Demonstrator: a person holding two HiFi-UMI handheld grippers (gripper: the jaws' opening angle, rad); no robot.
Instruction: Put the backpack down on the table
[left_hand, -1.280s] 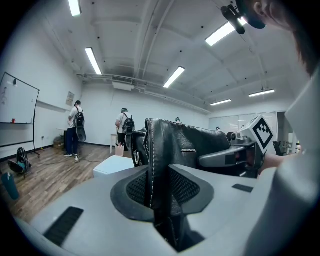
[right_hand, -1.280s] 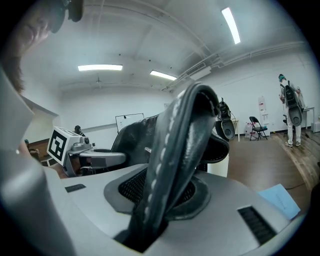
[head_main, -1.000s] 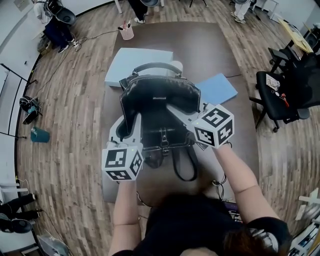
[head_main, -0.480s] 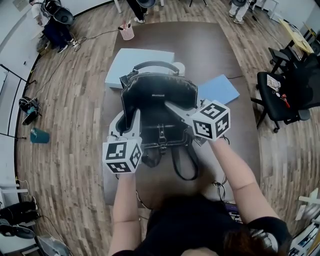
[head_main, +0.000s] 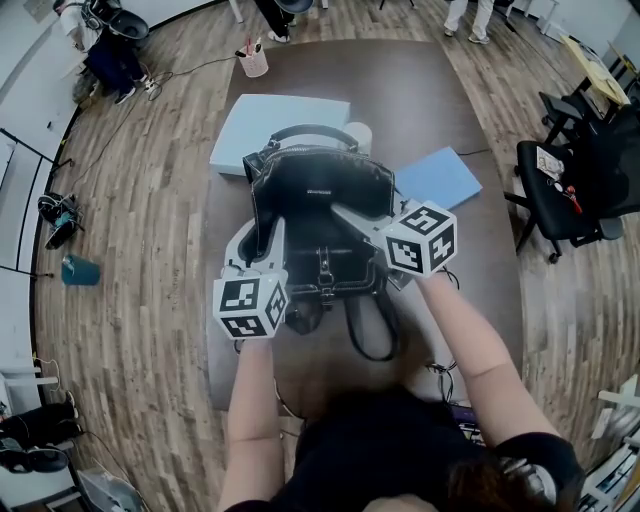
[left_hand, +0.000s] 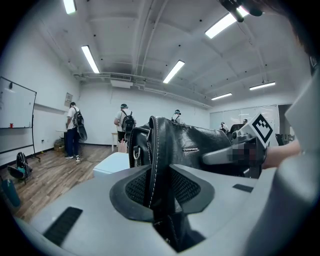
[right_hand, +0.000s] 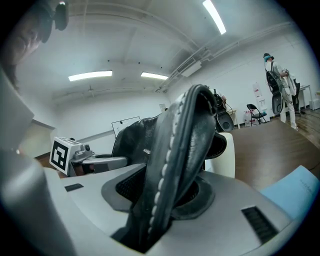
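Observation:
A black leather backpack (head_main: 320, 205) stands upright on the middle of the brown table (head_main: 400, 90), its top handle at the far side and its straps trailing toward me. My left gripper (head_main: 262, 238) pinches the bag's left stitched edge (left_hand: 150, 150), and both pads press on it. My right gripper (head_main: 352, 215) has the right stitched edge (right_hand: 172, 165) between its jaws. Those jaws are opening, but the leather still fills the gap and touches both pads. In the left gripper view the right gripper's marker cube (left_hand: 260, 129) shows beyond the bag.
A pale blue flat box (head_main: 270, 125) and a white cylinder (head_main: 357, 133) lie just behind the bag, and a blue folder (head_main: 435, 178) lies at its right. A pink pen cup (head_main: 255, 62) stands at the table's far end. A black office chair (head_main: 580, 185) is on the right.
Both grippers have sunk a little with the backpack held between them. The left gripper's marker cube has slid slightly away from me.

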